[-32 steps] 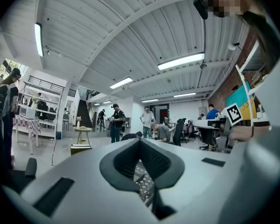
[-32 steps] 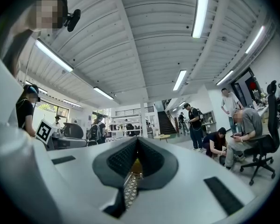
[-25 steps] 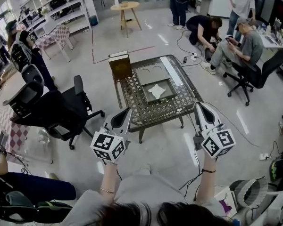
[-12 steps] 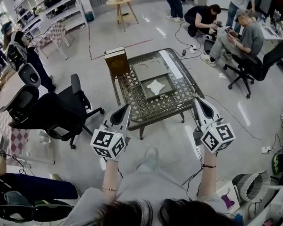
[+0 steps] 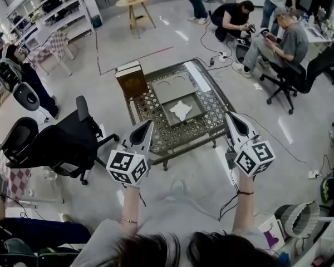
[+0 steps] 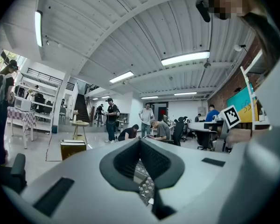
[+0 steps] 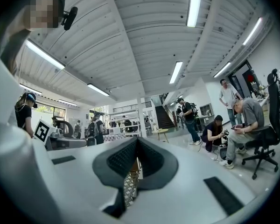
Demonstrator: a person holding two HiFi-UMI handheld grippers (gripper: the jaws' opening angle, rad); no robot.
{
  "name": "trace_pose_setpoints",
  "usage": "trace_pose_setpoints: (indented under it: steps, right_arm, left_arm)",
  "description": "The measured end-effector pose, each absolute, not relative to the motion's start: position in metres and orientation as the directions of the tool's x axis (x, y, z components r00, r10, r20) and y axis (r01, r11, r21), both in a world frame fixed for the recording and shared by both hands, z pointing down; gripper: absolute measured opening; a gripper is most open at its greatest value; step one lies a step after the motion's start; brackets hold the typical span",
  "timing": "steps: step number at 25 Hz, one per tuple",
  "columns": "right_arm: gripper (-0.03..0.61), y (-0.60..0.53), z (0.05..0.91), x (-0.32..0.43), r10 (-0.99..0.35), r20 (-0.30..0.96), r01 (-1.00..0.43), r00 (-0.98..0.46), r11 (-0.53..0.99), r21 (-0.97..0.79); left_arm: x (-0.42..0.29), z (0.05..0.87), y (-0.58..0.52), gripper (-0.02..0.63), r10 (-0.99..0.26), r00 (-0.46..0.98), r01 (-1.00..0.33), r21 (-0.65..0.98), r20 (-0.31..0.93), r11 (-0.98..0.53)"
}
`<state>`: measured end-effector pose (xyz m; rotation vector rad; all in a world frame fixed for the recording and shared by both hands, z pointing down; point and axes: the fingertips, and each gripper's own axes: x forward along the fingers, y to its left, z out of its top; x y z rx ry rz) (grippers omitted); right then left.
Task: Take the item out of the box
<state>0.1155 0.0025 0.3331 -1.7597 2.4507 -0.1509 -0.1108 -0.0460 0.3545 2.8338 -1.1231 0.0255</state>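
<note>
Lattice-topped table [image 5: 216, 111], open grey box [image 5: 167, 112] on it (white item [image 5: 182, 109] inside), grey panel [image 5: 175, 87] just behind

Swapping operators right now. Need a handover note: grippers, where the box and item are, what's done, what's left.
Left gripper: jaws shut, empty, held near the table's front edge.
Right gripper: jaws shut, empty, by the table's front right side.
Table: the grey box sits open near its middle, with the white item lying inside. A brown box is at the far left corner.
Done: nothing yet; the item is untouched in the box.
Left: reach over the box, open the jaws, grip the item and lift it out.
</note>
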Motion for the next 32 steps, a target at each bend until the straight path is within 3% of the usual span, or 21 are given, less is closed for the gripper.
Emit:
trace_pose_setpoints:
  steps: [21,32]
  right_arm:
    - [0.021,-0.07,0.354,0.119,-0.962,-0.007,-0.946,-0.273,0.27,-0.178]
    - [0.021,-0.114,0.374,0.124,-0.94,0.061,-0.925,-0.336,0.318,-0.206]
  left_arm:
    - [-0.078,0.373,-0.127,0.017,-0.593,0.803,-0.596,0.121,0.068,-0.794]
    - [-0.068,0.398,-0.152,0.017,-0.617,0.778,-0.628,0.191,0.121,-0.754]
